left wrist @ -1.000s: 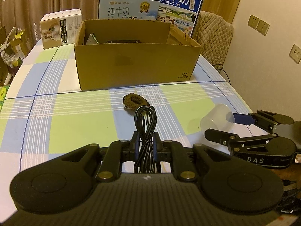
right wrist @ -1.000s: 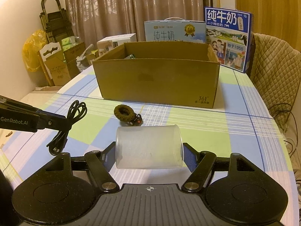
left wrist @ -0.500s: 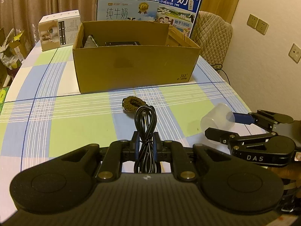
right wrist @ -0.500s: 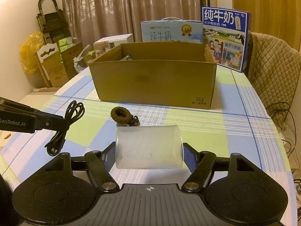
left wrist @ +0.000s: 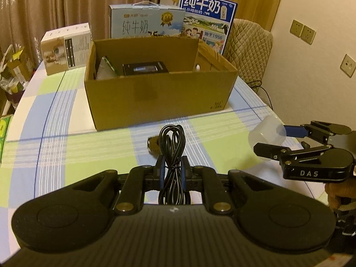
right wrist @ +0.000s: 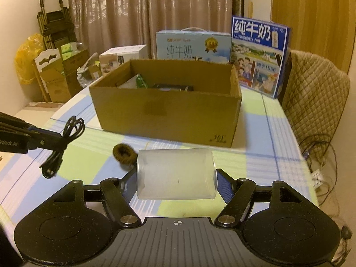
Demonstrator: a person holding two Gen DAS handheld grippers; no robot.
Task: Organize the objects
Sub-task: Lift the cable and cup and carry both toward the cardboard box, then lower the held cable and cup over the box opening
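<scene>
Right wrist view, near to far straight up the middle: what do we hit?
Right tongs shut on the frosted plastic cup → checked tablecloth → open cardboard box → light-blue milk carton → curtain.

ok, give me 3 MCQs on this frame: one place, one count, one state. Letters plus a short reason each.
1. Where is the brown ring?
A. in the box
B. on the table in front of the box
C. in a gripper

2. How many milk cartons stand behind the box?
A. one
B. two
C. four

3. What does the left gripper hold?
A. nothing
B. the cup
C. the black cable

Key:
1 B, it lies on the checked cloth between the grippers and the box.
2 B, a light blue carton and a dark blue carton.
3 C, its jaws are shut on the cable; the cup sits crosswise in the right gripper.
</scene>
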